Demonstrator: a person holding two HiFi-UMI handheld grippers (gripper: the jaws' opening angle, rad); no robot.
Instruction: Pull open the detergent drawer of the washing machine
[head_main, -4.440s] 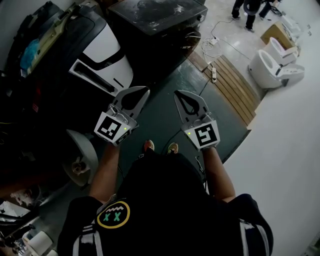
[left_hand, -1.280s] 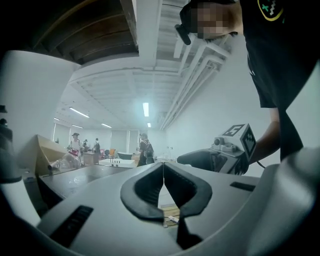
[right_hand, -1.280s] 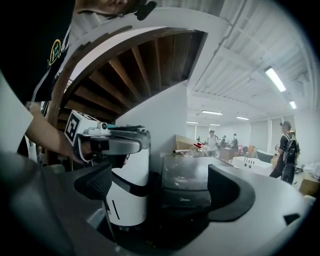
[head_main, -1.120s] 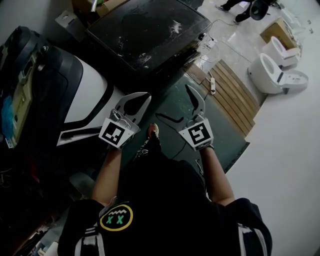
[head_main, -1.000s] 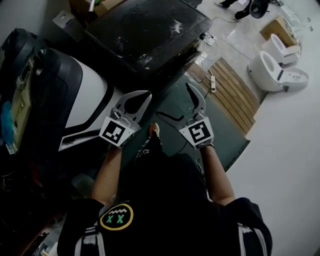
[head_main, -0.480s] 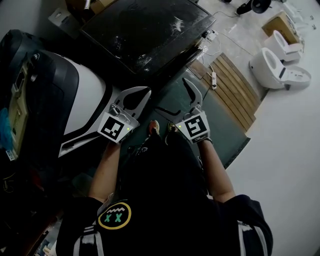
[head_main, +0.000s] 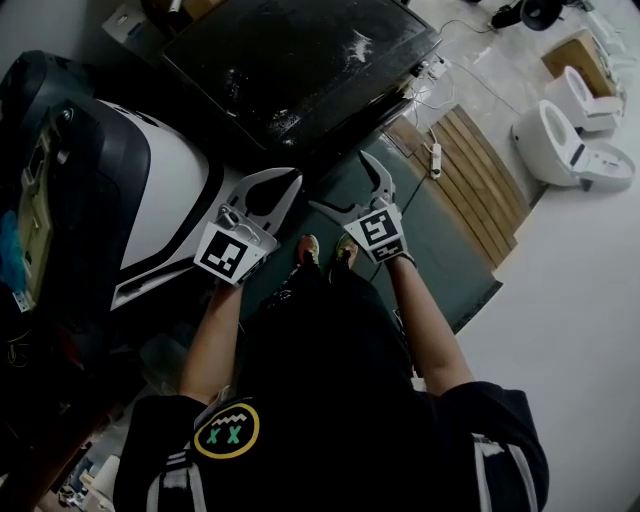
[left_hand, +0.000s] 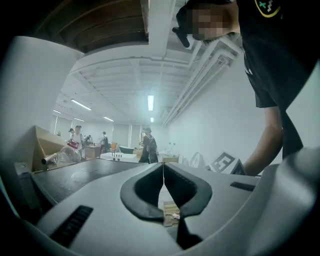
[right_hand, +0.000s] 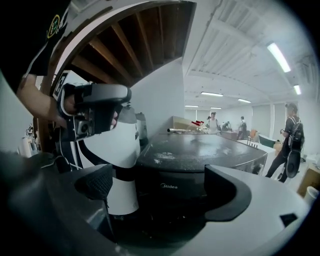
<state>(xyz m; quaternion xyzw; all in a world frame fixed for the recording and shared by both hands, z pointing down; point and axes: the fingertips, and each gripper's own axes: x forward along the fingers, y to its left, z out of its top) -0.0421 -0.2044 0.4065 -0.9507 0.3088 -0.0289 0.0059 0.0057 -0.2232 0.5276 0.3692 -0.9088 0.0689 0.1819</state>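
Cluttered workshop floor: black glossy-topped washing machine (right_hand: 200, 160) stands far ahead, unreached, nothing pulled yet; left gripper (left_hand: 163, 182) jaws together, right gripper (right_hand: 160, 192) jaws apart, empty.

"What's down on the floor (head_main: 570, 300) there?"

"A dark green mat (head_main: 450, 250), with the person's shoes (head_main: 307, 250) planted on it. Just beside it there's a slatted wooden board (head_main: 485, 175), and a white power strip (head_main: 436, 158) lies along its edge."

"And the bigger things?"

"The black washing machine (head_main: 300, 70) stands at the mat's far end. Two white toilets (head_main: 550, 135) sit well apart on the pale floor, with a cardboard box (head_main: 578, 52) near them."
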